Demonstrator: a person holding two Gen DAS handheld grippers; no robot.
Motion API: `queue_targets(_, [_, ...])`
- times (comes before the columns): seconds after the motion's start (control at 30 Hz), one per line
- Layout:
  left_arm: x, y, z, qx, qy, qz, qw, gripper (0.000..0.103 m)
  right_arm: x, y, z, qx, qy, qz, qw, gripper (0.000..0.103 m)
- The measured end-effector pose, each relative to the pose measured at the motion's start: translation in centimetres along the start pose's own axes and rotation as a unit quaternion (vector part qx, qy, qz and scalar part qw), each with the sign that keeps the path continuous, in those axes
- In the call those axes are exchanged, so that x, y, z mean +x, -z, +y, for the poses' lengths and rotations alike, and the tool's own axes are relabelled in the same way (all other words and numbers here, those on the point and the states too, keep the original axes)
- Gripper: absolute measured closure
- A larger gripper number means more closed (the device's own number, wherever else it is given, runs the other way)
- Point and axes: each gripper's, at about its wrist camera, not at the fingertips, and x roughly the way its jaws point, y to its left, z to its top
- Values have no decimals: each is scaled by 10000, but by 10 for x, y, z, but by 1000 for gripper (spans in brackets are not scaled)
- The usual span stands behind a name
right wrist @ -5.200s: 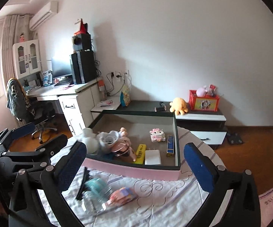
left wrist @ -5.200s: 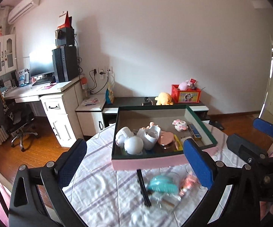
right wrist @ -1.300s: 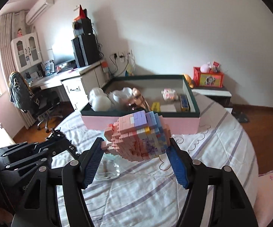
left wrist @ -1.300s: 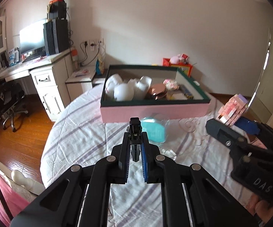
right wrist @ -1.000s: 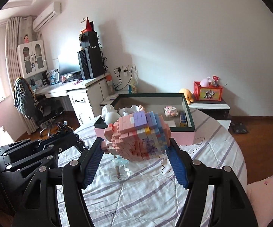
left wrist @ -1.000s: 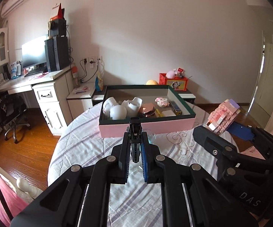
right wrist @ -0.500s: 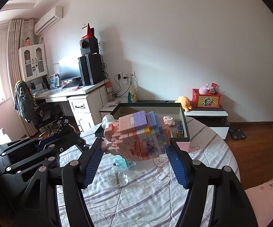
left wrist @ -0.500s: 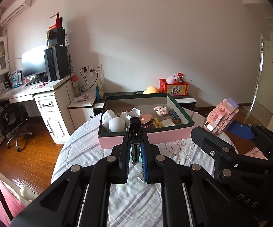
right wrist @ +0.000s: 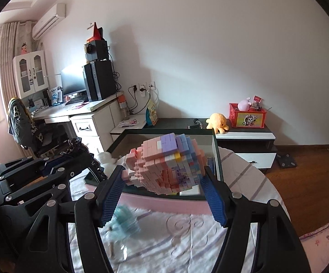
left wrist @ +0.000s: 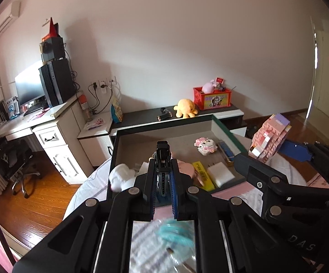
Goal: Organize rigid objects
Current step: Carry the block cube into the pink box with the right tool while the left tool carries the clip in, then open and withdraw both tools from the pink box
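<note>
Block figure: pink and purple brick-built toy (right wrist: 166, 166), raised off the table, hanging over the near rim of the tray; your right tool (right wrist: 163, 199) has it clamped between both blue pads.
Black clip: slim dark item (left wrist: 163, 159) standing upright out of your left tool (left wrist: 163, 182), whose pads are pressed together on it; it sits in front of the tray's left half.
Tray: shallow box with dark green rim and pink outer wall (left wrist: 223, 132), resting on the table.
Tray contents, left: white rounded pieces (left wrist: 121, 177), partly hidden behind your left tool.
Tray contents, middle: small pink block character (left wrist: 206, 146) lying flat on the tray floor.
Tray contents, right: blue bar (left wrist: 225, 152) along the right wall, yellow bar (left wrist: 202, 174) and white square adapter (left wrist: 220, 174) side by side near the front wall.
Jar: clear container with teal lid (right wrist: 125, 223), blurred, lying on the table in front of the tray, below your tools.
Table: round, covered with a white striped cloth (right wrist: 187, 232).
</note>
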Motion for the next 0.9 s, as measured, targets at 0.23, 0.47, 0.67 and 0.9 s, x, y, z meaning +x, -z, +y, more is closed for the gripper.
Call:
queue_targets(0.23, [82, -11, 9, 94, -169, 511, 9985, 93, 80, -16, -21, 64, -99, 460, 9989, 34])
queue_targets(0.47, [123, -10, 15, -1, -209, 759, 9969, 92, 130, -12, -29, 52, -140, 795, 9967, 34])
queue_targets(0.67, [126, -6, 23, -116, -416, 773, 9961, 74, 146, -6, -34, 121, -109, 948, 9954, 24])
queue_targets(0.9, [87, -6, 38, -284, -743, 378, 9961, 12, 128, -14, -38, 311, -128, 771, 9965, 20])
